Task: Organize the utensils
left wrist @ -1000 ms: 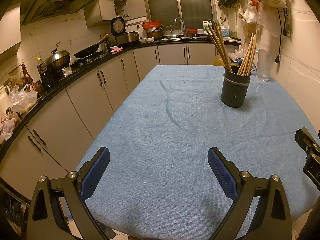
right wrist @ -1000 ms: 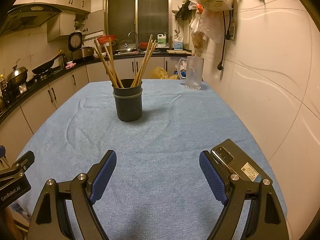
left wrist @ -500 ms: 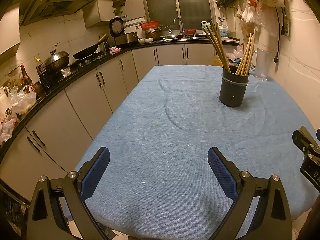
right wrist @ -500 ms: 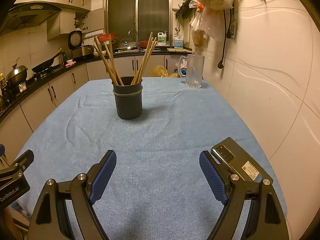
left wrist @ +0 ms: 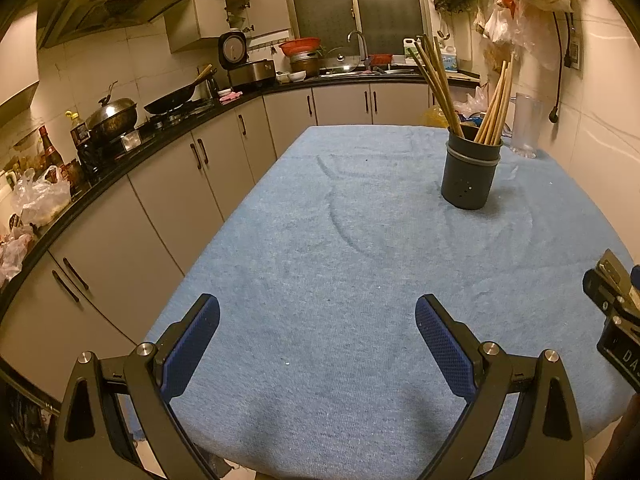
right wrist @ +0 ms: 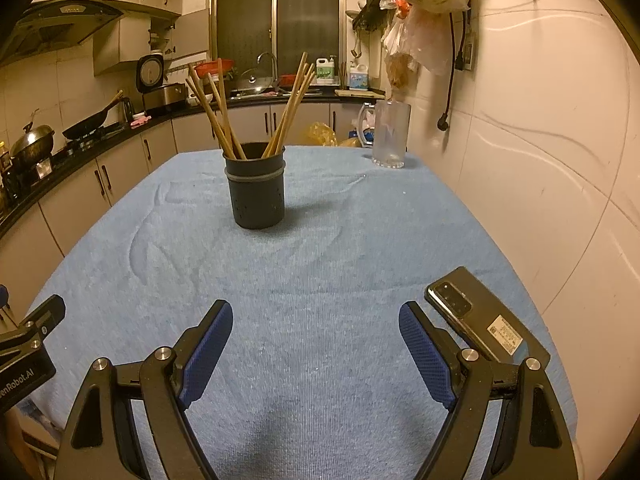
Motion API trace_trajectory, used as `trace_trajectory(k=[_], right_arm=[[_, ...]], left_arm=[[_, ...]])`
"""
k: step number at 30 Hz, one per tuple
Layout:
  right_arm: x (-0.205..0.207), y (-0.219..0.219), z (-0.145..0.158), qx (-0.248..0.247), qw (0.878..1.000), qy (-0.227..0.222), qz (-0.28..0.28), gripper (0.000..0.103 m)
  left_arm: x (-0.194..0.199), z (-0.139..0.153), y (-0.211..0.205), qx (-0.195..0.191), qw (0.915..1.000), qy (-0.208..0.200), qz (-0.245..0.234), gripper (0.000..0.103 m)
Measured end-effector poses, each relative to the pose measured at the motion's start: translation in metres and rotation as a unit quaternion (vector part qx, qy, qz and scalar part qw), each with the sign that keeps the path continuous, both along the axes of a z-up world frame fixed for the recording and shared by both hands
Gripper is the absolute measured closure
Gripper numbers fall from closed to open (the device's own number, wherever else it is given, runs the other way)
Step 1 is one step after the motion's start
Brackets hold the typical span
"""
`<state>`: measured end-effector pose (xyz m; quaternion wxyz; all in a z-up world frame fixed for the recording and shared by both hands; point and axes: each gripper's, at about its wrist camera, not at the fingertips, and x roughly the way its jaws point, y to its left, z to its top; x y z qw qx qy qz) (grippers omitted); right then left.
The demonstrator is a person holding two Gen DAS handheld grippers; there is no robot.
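Observation:
A dark grey utensil holder (left wrist: 471,174) stands upright on the blue tablecloth (left wrist: 340,248), with several wooden chopsticks (left wrist: 436,84) leaning out of it in two bunches. It also shows in the right wrist view (right wrist: 256,190), with its chopsticks (right wrist: 224,112). My left gripper (left wrist: 318,322) is open and empty over the near edge of the table, far from the holder. My right gripper (right wrist: 316,326) is open and empty, also near the front edge, with the holder ahead and slightly left.
A black phone (right wrist: 484,322) lies face down on the cloth just right of my right gripper. A clear glass mug (right wrist: 389,134) stands at the far right by the wall. Kitchen cabinets (left wrist: 168,184) and a cluttered counter run along the left.
Both grippers have drifted slightly away from the holder, which looks a bit smaller and higher in view. Both stay open and empty; nothing on the table has moved.

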<state>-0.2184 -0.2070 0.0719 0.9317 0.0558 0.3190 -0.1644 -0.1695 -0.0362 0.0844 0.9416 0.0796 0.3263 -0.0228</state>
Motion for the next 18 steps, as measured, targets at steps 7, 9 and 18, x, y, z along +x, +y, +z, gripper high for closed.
trace_trajectory(k=[7, 9, 18], right_arm=[[0.015, -0.009, -0.011, 0.011, 1.0, 0.019, -0.007, 0.014], [0.021, -0.014, -0.014, 0.014, 1.0, 0.025, -0.012, 0.014], [0.072, -0.054, -0.044, 0.033, 0.997, 0.075, -0.011, 0.012]], left_arm=[[0.015, -0.004, 0.006, -0.003, 1.0, 0.004, 0.008, 0.005], [0.022, -0.007, 0.01, -0.004, 0.9999, 0.008, 0.01, 0.005], [0.076, -0.034, 0.032, -0.005, 0.9973, 0.058, 0.045, 0.005]])
